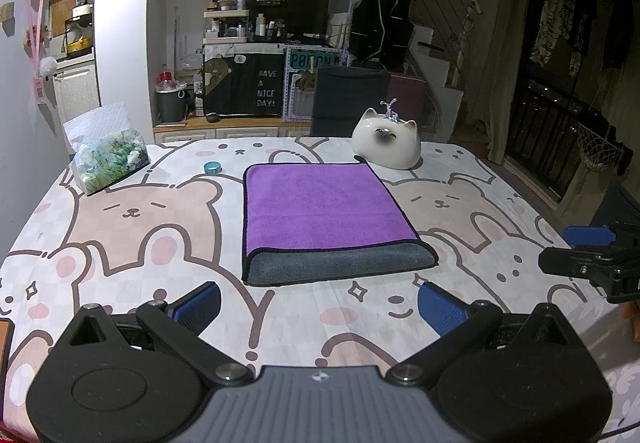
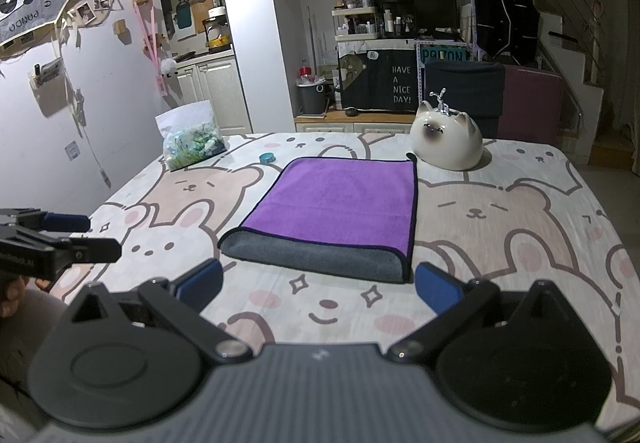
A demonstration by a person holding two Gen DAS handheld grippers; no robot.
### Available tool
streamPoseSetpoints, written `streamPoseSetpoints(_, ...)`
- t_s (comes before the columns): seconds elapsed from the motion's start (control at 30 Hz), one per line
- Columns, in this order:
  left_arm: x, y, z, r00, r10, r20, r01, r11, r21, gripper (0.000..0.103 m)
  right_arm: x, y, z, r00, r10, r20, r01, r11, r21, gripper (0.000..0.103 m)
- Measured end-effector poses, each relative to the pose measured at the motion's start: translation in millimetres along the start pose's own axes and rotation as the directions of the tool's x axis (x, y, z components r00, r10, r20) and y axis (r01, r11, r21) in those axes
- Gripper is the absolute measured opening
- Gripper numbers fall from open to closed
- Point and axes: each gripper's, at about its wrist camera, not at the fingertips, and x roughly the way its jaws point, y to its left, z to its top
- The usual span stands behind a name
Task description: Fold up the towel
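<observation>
Nearest the lens: left gripper (image 1: 318,303), blue pads spread wide apart, holding nothing, hovering above the table (image 1: 120,243) just short of the towel's near edge. Same for the right gripper (image 2: 318,285): pads wide apart, empty, poised near the towel's near right corner.

Then, largest first:

Table under a cartoon-bear cloth, filling most of both views.

Towel (image 1: 320,211) lying flat near the middle of the table, already folded at least once: purple face up, grey underside showing as a rounded band along the near edge, dark piping around the border. Layers roughly square to each other, purple layer stopping a little short of the near fold. Touched by neither gripper.

Dark chair back (image 1: 348,99) behind the far edge of the table.

Tissue pack (image 1: 108,159) at the far left, well apart from the towel.

White cat-shaped ornament (image 1: 386,143) at the far side, just beside the towel's far right corner; touching or not, cannot tell.

Small teal ring (image 1: 212,167) near the towel's far left corner, apart from it.

Judged progress: well along, possibly finished. One fold clearly made and the bundle neat. Left, at most: another fold to halve the rectangle, likely by pinching two corners and carrying them across, then a smoothing pass. With both grippers spread and clear of the cloth, either a pause before a new grasp or the end of the job; not decidable from these views.
</observation>
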Motion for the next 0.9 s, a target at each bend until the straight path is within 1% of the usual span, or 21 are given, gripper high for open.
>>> streamPoseSetpoints(0.17, 0.5, -6.0, 4.9, 1.000, 0.020, -0.001, -0.020, 1.000, 0.012, 0.103, 0.8, 0.5, -1.0, 1.000, -0.011, -0.012, 0.011, 1.000, -0.012, 0.103)
streamPoseSetpoints(0.2, 1.0, -4.8, 1.5, 1.000, 0.021, -0.002, -0.021, 1.000, 0.012, 0.103, 1.2, 0.2, -0.8, 1.000, -0.015, -0.016, 0.015, 1.000, -0.012, 0.103)
streamPoseSetpoints(0.37, -1.1, -3.6, 9.7, 1.000, -0.002, 0.022, 0.002, 1.000, 0.005, 0.103, 2.8, -4.8, 5.9, 0.999, -0.029, -0.028, 0.029, 1.000, -0.002, 0.103)
streamPoseSetpoints(0.57, 11.4, -7.7, 20.4, 1.000, -0.012, 0.025, 0.011, 0.999, 0.041, 0.103, 3.6, -5.1, 17.5, 0.999, -0.043, 0.010, 0.043, 0.998, -0.038, 0.103)
streamPoseSetpoints(0.67, 16.2, -6.2, 26.2, 0.999, -0.016, 0.038, 0.014, 0.999, 0.051, 0.103, 5.9, -6.0, 24.3, 0.999, -0.044, 0.025, 0.045, 0.998, -0.054, 0.103)
streamPoseSetpoints(0.9, 34.0, 1.8, 42.7, 0.997, 0.019, 0.075, -0.023, 0.998, 0.058, 0.103, 19.8, -9.7, 31.8, 0.997, -0.044, 0.062, 0.049, 0.995, -0.091, 0.103)
